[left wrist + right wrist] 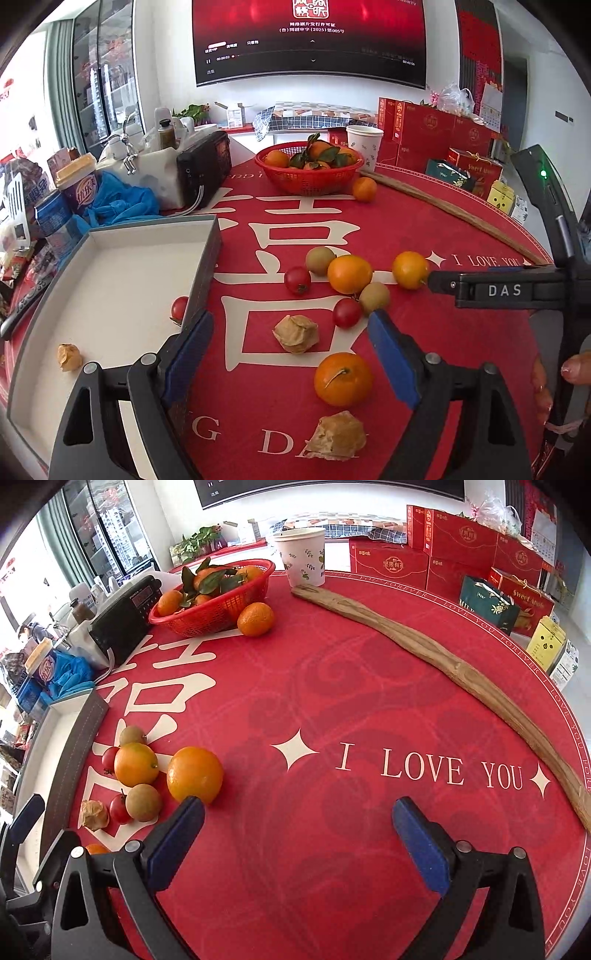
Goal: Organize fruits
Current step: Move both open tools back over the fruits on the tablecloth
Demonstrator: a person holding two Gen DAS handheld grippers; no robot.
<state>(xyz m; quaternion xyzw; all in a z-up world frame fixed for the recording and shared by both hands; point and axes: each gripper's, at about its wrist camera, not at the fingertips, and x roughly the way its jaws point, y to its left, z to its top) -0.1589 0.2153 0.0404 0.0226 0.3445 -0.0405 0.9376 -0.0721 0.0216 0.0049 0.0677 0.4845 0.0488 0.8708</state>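
Observation:
Loose fruit lies on the red tablecloth: oranges (349,273) (410,269) (342,378), cherry tomatoes (297,280) (346,312), brown kiwi-like fruits (320,260) (374,297) and papery husk fruits (296,333) (336,435). A grey box with a white inside (110,295) holds one husk fruit (68,356) and one tomato (179,308). My left gripper (290,332) is open and empty, with a husk fruit between its fingers. My right gripper (297,812) is open and empty, its left finger (177,845) close to an orange (195,774). It shows side-on in the left wrist view (491,290).
A red basket of oranges (309,173) stands at the back with one orange (364,189) beside it. A paper cup (302,555), a long wooden stick (443,664), a black radio (125,616), snack cups and red gift boxes (443,554) ring the table.

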